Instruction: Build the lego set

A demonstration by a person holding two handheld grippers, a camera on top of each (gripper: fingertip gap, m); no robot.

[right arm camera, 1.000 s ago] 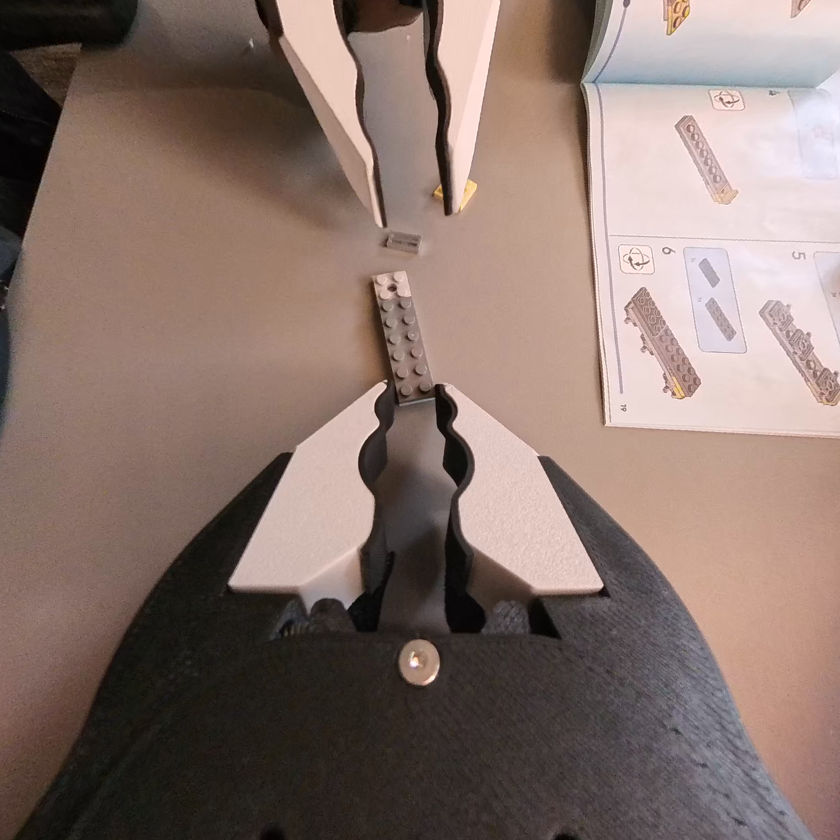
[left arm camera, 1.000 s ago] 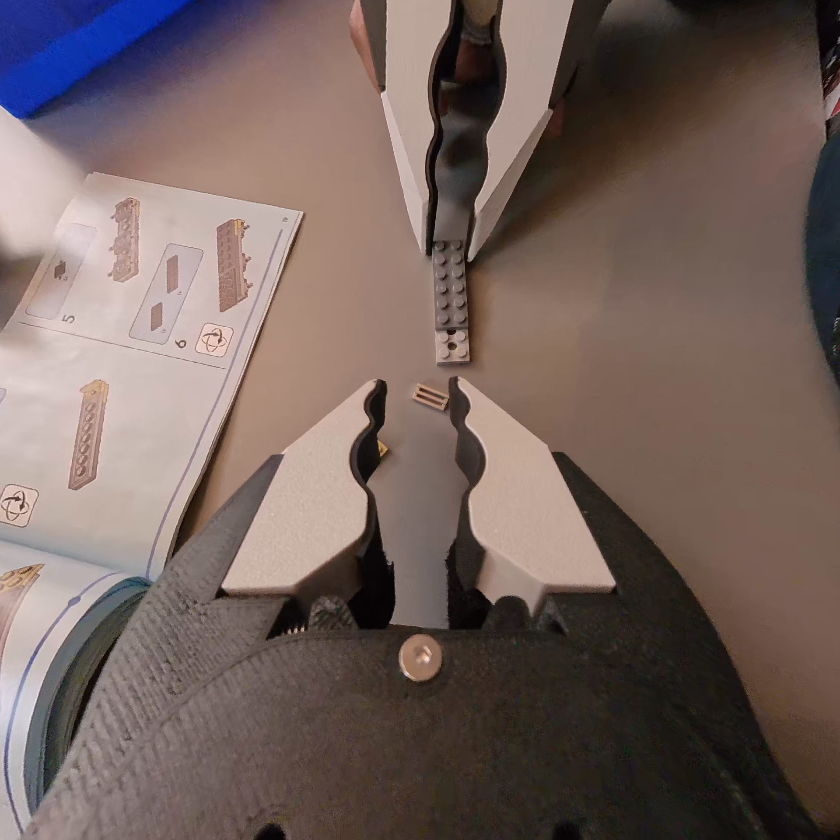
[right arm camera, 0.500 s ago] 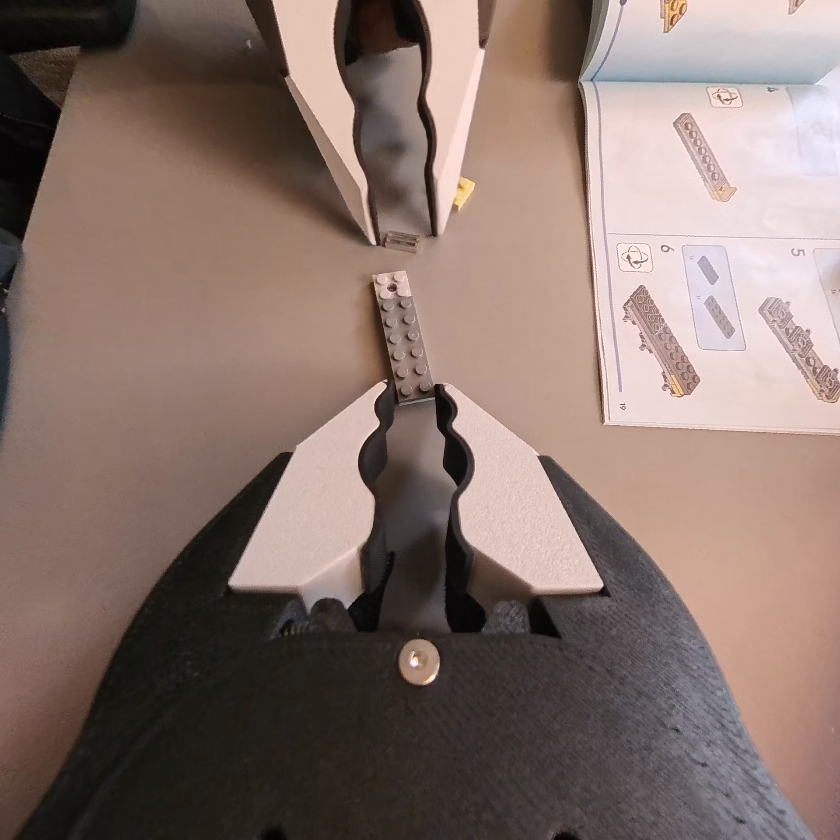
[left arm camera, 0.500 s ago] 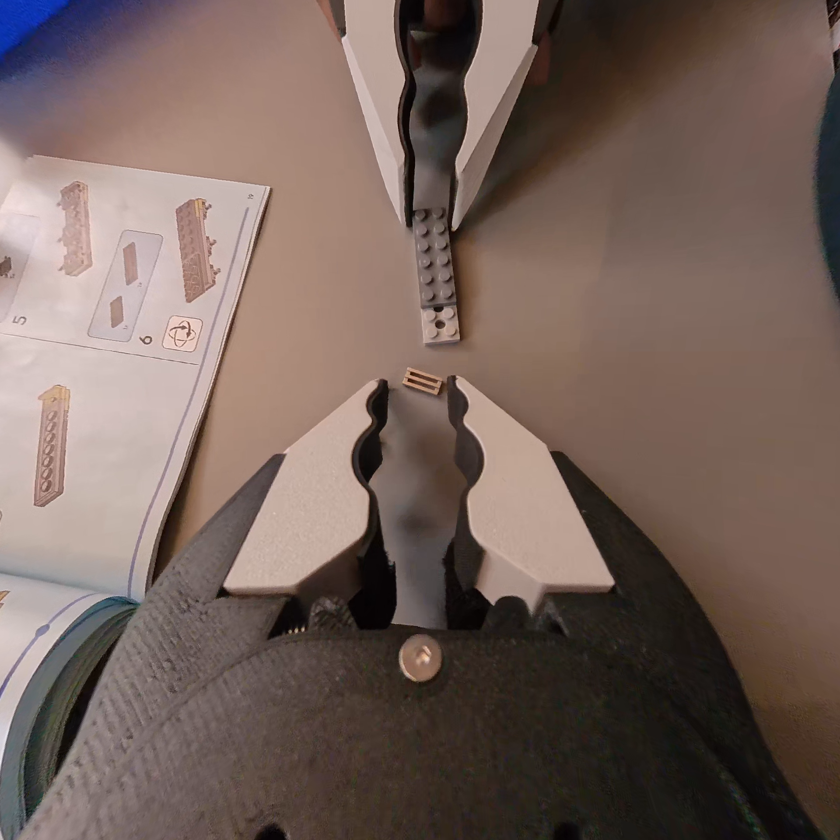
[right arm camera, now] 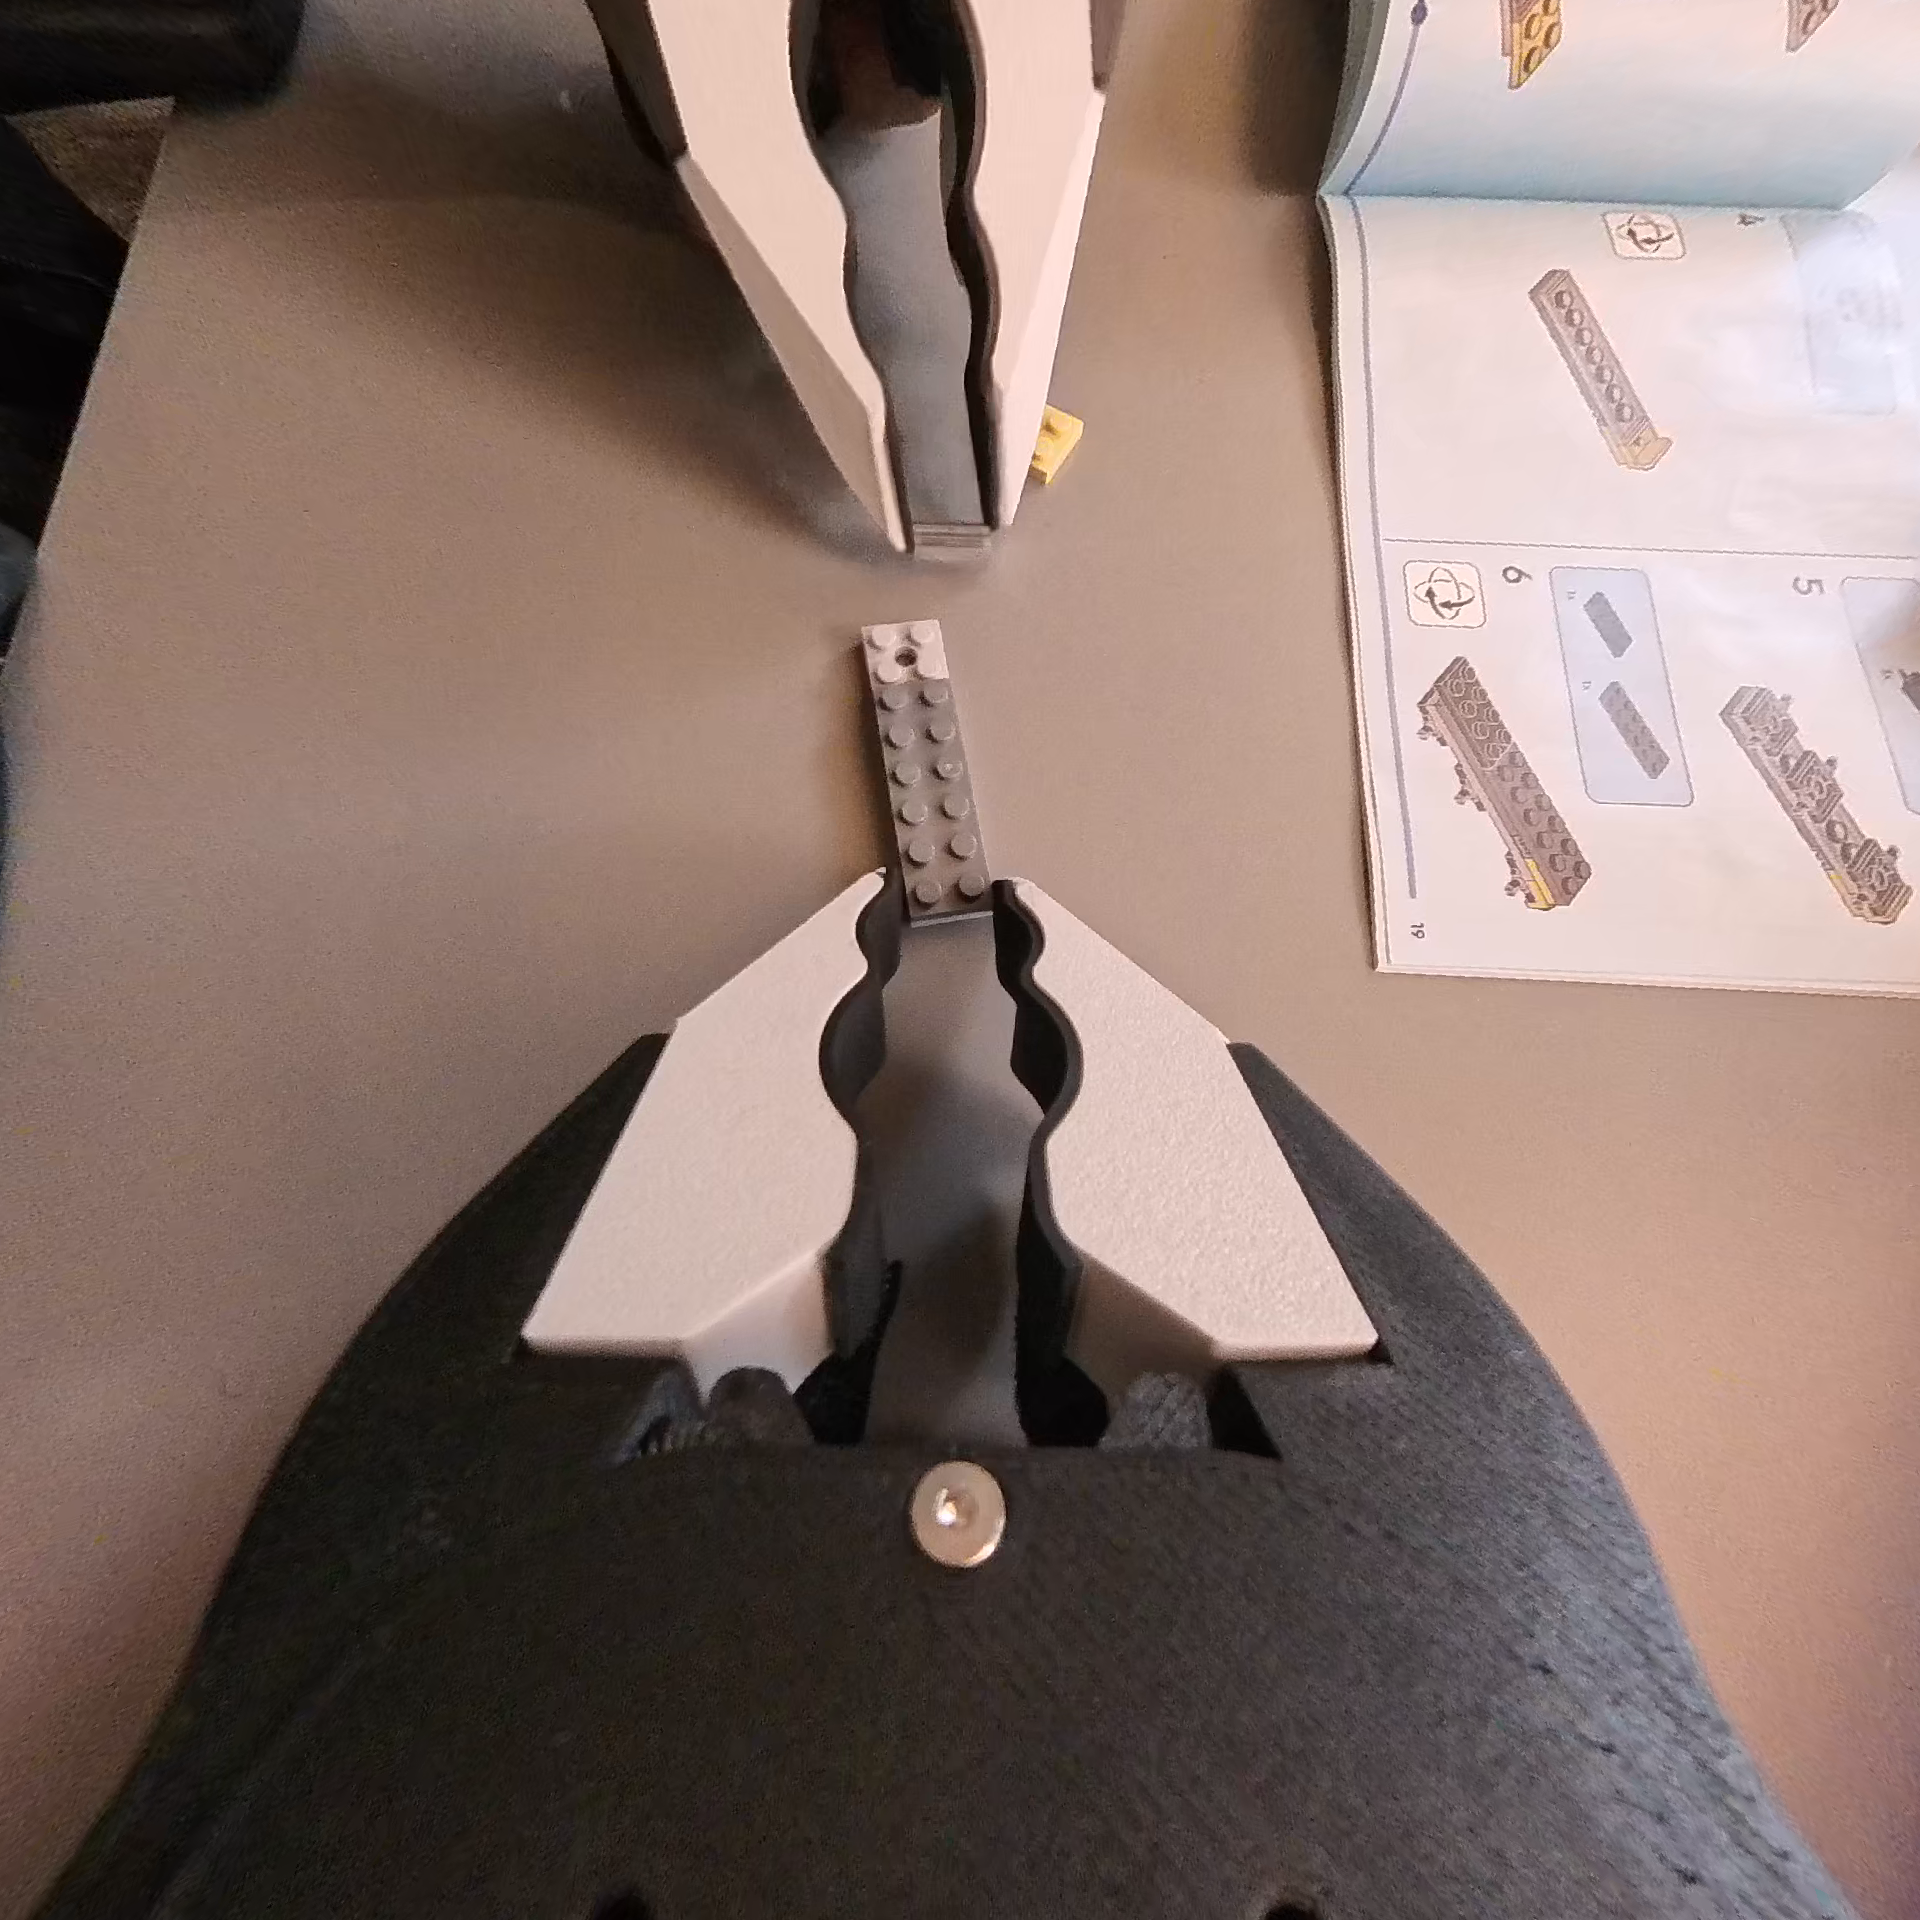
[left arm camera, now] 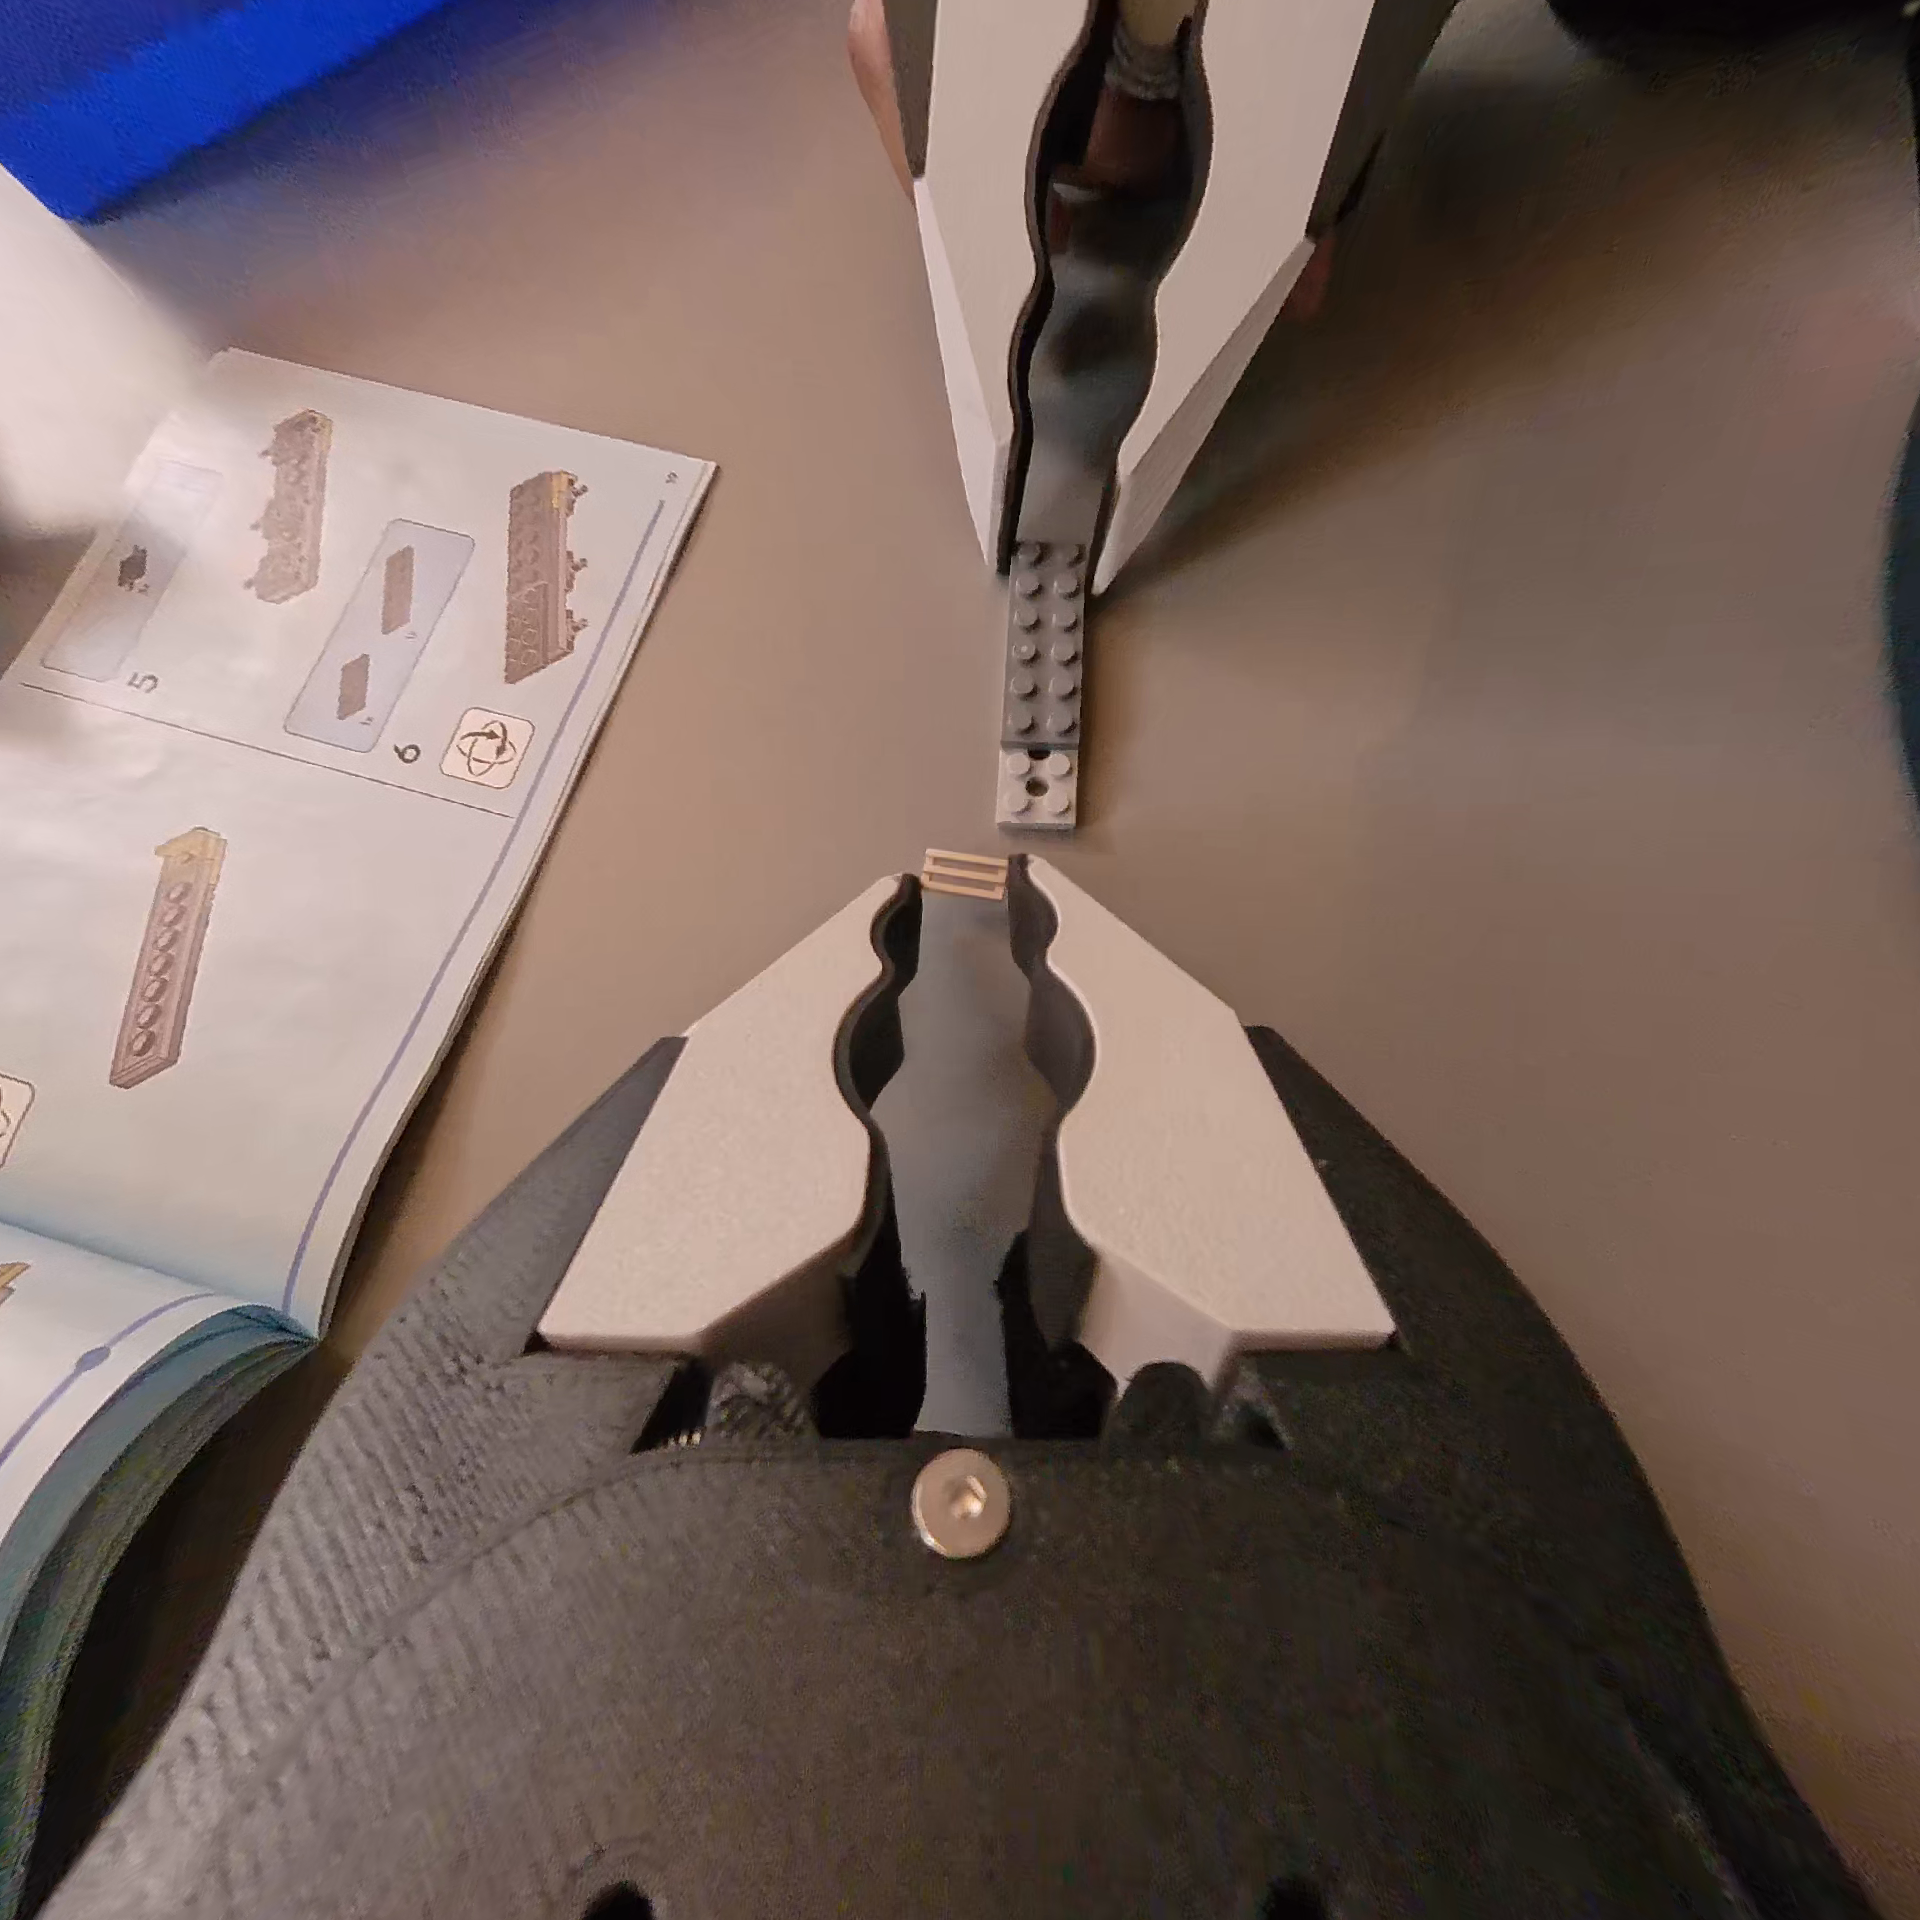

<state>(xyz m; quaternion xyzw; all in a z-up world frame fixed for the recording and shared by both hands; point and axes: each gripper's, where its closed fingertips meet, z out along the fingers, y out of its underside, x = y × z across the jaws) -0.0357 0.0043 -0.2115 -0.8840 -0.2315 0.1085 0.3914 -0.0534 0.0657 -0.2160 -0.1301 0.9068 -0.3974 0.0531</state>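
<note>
Pinching: left gripper point(left arm camera: 966, 883) on tile point(left arm camera: 965, 873), jaws closed across it.
Clamping: right gripper point(right arm camera: 940, 914) on plate point(right arm camera: 925, 769) near end.
Tile: just beyond plate's far end, apart.
Plate axis: toward tile.

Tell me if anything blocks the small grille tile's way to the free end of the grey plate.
Nothing visible does. The grille tile sits pinched in the left claw; only bare table separates it from the grey plate's light end, held by the right claw.
</note>
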